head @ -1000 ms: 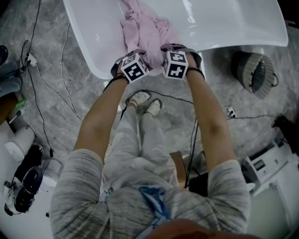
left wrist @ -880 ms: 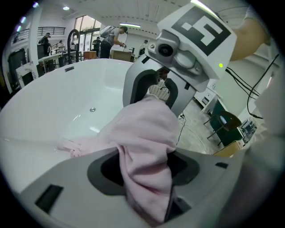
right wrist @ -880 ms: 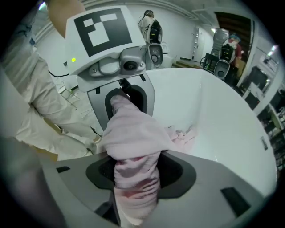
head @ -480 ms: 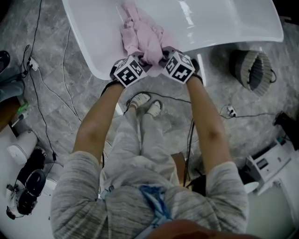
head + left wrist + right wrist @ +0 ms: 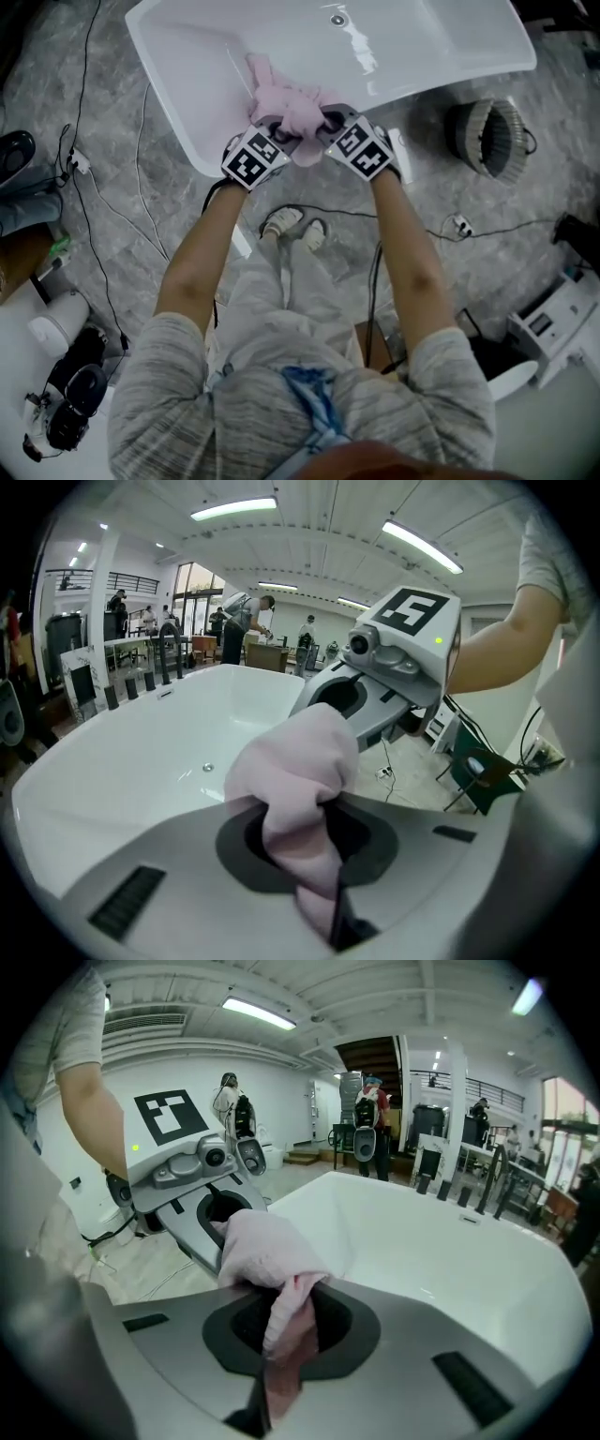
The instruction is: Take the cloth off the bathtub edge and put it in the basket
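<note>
The pink cloth point(image 5: 289, 105) is bunched over the near edge of the bathtub point(image 5: 178, 75). The left gripper point(image 5: 270, 127) and right gripper point(image 5: 330, 122) have just closed their jaws, each clamping one fold. The basket point(image 5: 489, 137) stands on the floor near the bathtub's right end.

Big open lab or demo hall, not a home. A freestanding white bathtub point(image 5: 187, 56) sits straight on a grey marble-look floor point(image 5: 112, 244). Loose cables point(image 5: 141, 178) trail over the floor on the person's side of the bathtub, with a power strip point(image 5: 78, 162) off its left end. Beyond the bathtub's far rim are people point(image 5: 246, 628) standing at work tables and a railed mezzanine point(image 5: 112, 578). Long strip lights point(image 5: 234, 510) run across a high panelled ceiling above it — shared workspace with a bathroom mock-up in it.
</note>
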A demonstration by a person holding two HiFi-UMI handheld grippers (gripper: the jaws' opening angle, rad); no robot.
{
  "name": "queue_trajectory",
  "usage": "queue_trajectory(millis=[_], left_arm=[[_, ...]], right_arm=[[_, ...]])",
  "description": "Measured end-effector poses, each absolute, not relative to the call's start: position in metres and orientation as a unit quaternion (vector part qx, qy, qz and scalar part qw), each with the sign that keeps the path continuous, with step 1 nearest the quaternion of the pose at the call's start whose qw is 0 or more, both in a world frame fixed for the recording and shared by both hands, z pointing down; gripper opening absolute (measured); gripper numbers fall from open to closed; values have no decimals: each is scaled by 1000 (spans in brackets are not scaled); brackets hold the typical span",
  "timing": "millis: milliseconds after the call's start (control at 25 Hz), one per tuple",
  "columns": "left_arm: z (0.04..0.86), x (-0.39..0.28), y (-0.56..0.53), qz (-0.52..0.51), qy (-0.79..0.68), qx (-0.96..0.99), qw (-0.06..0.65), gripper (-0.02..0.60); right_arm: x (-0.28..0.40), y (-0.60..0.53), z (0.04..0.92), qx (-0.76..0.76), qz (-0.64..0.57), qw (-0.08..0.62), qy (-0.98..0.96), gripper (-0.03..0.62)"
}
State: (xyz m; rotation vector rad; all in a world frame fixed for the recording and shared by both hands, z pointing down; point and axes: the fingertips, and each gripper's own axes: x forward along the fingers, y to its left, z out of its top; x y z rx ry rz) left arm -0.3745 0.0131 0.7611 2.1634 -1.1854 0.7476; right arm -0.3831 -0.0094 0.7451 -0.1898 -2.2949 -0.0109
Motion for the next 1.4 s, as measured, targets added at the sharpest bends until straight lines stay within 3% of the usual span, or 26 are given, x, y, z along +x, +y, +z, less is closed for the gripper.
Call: queue_trajectory(millis=[480, 1080, 1400], left_arm=[[675, -362, 4, 269, -452, 810, 259, 40], [567, -352, 10, 209, -481, 821, 223, 40], [492, -333, 2, 197, -458, 851, 166, 38]], right_arm=[[-366, -19, 660, 8, 20, 374, -927, 26], [-350, -18, 554, 98, 40, 284, -953, 26], [-328, -25, 477, 150, 20, 244, -958, 26]])
